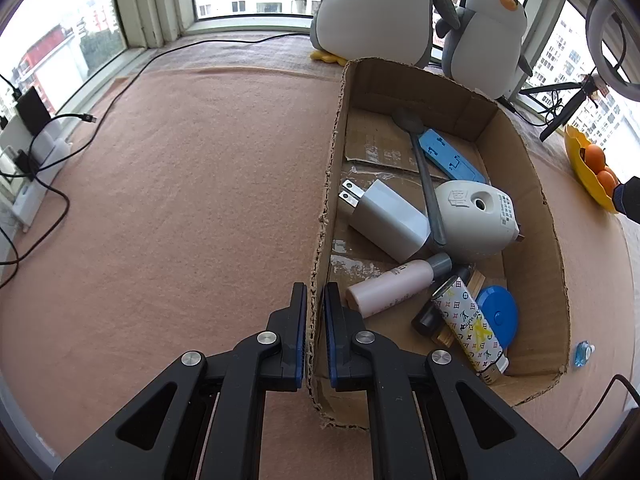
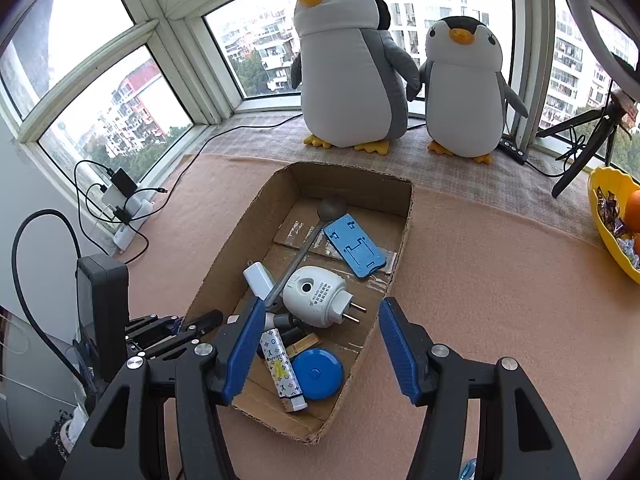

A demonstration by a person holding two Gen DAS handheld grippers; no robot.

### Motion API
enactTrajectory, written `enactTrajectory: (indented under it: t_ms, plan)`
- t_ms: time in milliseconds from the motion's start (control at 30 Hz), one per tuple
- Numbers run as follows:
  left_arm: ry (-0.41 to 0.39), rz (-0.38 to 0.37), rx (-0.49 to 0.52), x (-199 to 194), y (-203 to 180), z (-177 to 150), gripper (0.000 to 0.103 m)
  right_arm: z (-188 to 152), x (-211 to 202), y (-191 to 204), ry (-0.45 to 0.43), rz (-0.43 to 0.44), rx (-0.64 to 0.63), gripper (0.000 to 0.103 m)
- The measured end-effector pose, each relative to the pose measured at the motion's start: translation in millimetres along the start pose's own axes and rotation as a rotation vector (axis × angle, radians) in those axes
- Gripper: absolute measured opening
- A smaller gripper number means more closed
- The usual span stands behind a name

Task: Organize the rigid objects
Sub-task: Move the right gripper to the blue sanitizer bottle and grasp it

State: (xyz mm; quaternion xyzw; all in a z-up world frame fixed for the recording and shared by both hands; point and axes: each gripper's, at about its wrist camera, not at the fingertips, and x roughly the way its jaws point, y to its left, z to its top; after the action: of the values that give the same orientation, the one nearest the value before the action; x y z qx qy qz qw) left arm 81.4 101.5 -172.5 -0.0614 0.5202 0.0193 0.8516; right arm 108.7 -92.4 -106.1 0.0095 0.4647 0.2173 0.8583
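A shallow cardboard box [image 1: 520, 168] lies on the pink blanket. In it are a grey spoon [image 1: 428, 184], a blue phone stand [image 1: 452, 156], a white charger [image 1: 384, 216], a white round plug-in device [image 1: 476, 220], a pink bottle [image 1: 388, 288], a patterned lighter [image 1: 468, 324] and a blue round tape measure [image 1: 498, 316]. My left gripper [image 1: 316, 292] is shut on the box's left wall near its front corner. My right gripper [image 2: 320, 306] hovers open above the box [image 2: 404, 232], over the lighter [image 2: 282, 368] and tape measure [image 2: 318, 374], holding nothing.
Two plush penguins [image 2: 348, 64] stand behind the box by the window. A yellow bowl [image 2: 600, 216] of oranges and sweets sits at the right, beside a tripod [image 2: 584, 144]. Cables and a power strip [image 2: 128, 208] lie at the left. A small blue item [image 1: 584, 354] lies right of the box.
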Motion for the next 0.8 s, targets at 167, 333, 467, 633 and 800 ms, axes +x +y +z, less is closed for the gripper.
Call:
enactTrajectory:
  t_ms: [167,333,467,633,800]
  plan:
    - [-0.007,0.005,0.005,-3,-1,1,0.007,-11,-22,-21,-0.009,-0.025,0.039,0.055]
    - [-0.011,0.008,0.018,-6,-3,1,0.007,-26,-42,-48,-0.005,-0.059,0.083,0.055]
    - [-0.012,0.006,0.014,-7,-2,1,0.008,-43,-53,-70,0.016,-0.086,0.117,0.055]
    - [-0.016,-0.002,0.012,-12,-3,1,0.031,-68,-54,-100,0.074,-0.119,0.166,0.055]
    - [-0.020,-0.001,0.008,-17,-3,0,0.037,-90,-45,-119,0.148,-0.122,0.179,0.055]
